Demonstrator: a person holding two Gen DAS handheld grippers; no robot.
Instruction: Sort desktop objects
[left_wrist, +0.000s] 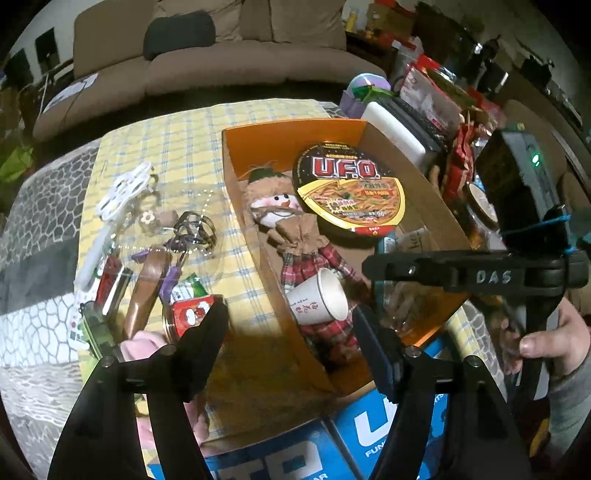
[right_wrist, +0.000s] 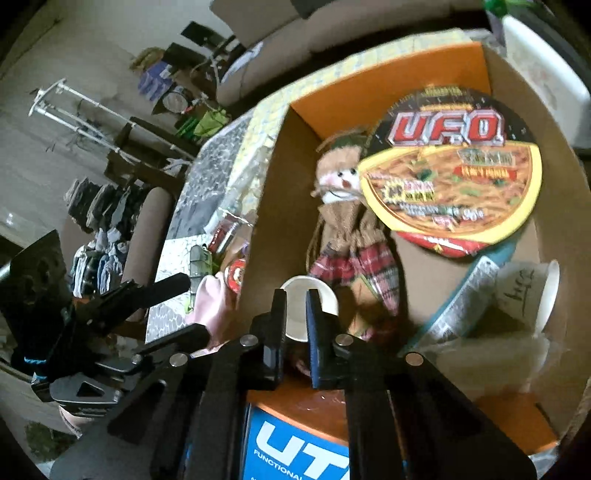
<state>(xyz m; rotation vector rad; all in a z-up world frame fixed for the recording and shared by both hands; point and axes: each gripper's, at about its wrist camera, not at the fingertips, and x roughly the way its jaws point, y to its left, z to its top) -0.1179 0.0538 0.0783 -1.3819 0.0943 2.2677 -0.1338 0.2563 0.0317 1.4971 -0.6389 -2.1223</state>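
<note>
An open cardboard box (left_wrist: 236, 155) (right_wrist: 388, 70) holds a U.F.O. noodle bowl (left_wrist: 349, 192) (right_wrist: 450, 173), a rag doll (left_wrist: 280, 210) (right_wrist: 340, 184) and a white paper cup (left_wrist: 317, 299) (right_wrist: 299, 282) lying tilted on the doll's plaid body. My right gripper (right_wrist: 296, 295) (left_wrist: 369, 266) hangs just above that cup, its jaws drawn to a narrow gap with nothing pinched. The cup mouth shows beyond the tips. My left gripper (left_wrist: 291, 314) (right_wrist: 190, 306) is open, straddling the box's left wall and holding nothing.
Loose items lie left of the box on the checked cloth: a white flower piece (left_wrist: 125, 192), hair ties (left_wrist: 195, 229), a red jar (left_wrist: 192, 314). A second cup (right_wrist: 528, 291) lies at the box's right. A blue carton (left_wrist: 369, 424) sits near. Clutter (left_wrist: 443, 92) crowds the far right.
</note>
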